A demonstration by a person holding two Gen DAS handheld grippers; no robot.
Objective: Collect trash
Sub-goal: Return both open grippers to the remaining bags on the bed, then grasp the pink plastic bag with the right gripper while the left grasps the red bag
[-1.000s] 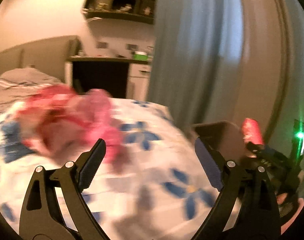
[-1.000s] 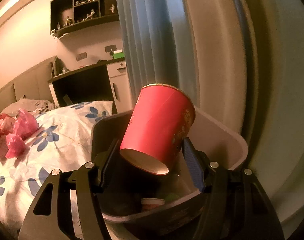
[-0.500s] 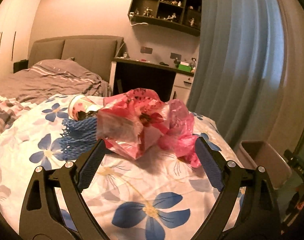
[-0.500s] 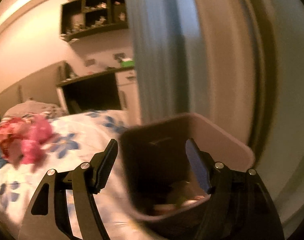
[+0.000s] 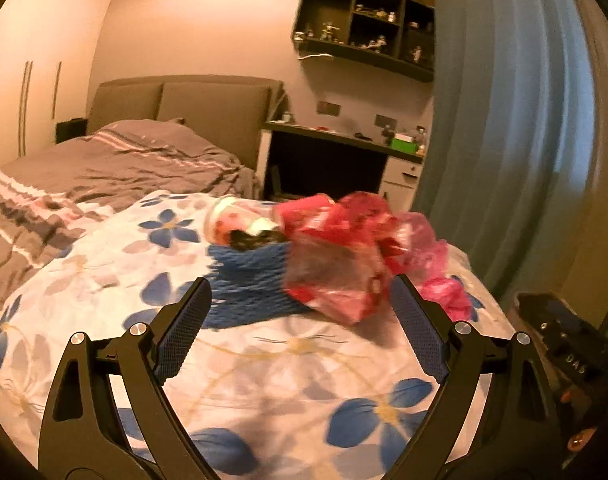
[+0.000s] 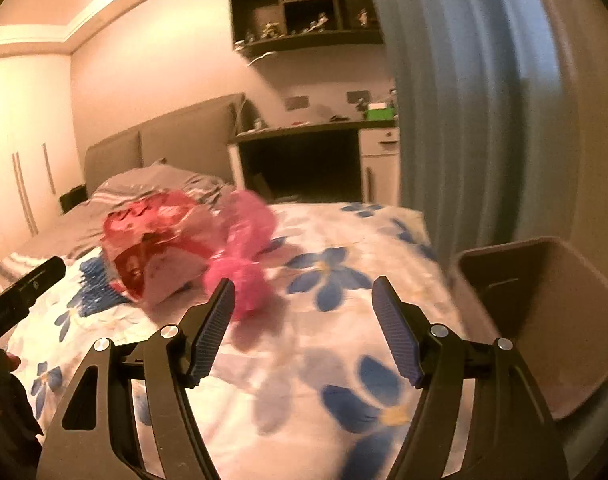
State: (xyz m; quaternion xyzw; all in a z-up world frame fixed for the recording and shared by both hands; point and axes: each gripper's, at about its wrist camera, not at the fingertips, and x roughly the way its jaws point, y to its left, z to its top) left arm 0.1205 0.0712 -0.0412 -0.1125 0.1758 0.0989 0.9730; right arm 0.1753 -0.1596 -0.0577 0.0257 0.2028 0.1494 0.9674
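Left gripper (image 5: 299, 282): jaws spread wide, nothing between the pads, aimed slightly down at the trash heaped on the flowered quilt (image 5: 288, 364). Held open, presumably, to be ready for a grab as soon as the heap is within reach; no contact yet.

Right gripper (image 6: 302, 282): jaws just been opening, now apart and empty, only quilt showing between them. Faces the same heap from the other side, with the left fingertip near the pink bag but apart from it.

Task's things, all together near the far middle of the quilt:
- crumpled red wrapper (image 5: 335, 268), largest piece, on top
- pink plastic bag (image 5: 435, 264), just to its right, touching it
- blue foam net (image 5: 248, 280), lying flat, partly under the wrapper
- small pale cup (image 5: 228, 220) on its side behind the net; blurred, so possibly a yoghurt pot

Bin (image 6: 543, 300) beside the bed's right edge, below the blue curtain (image 6: 463, 100), mouth open and upward; placed close so that a short swing from the quilt reaches it.

Around: grey bedding and headboard behind, dark desk (image 5: 335, 140) and wall shelves further back. Nothing between either gripper and the heap. Likely nuisance: pieces overlapping, so one pinch may drag a neighbour; thin bag and net likely to slip or trail.
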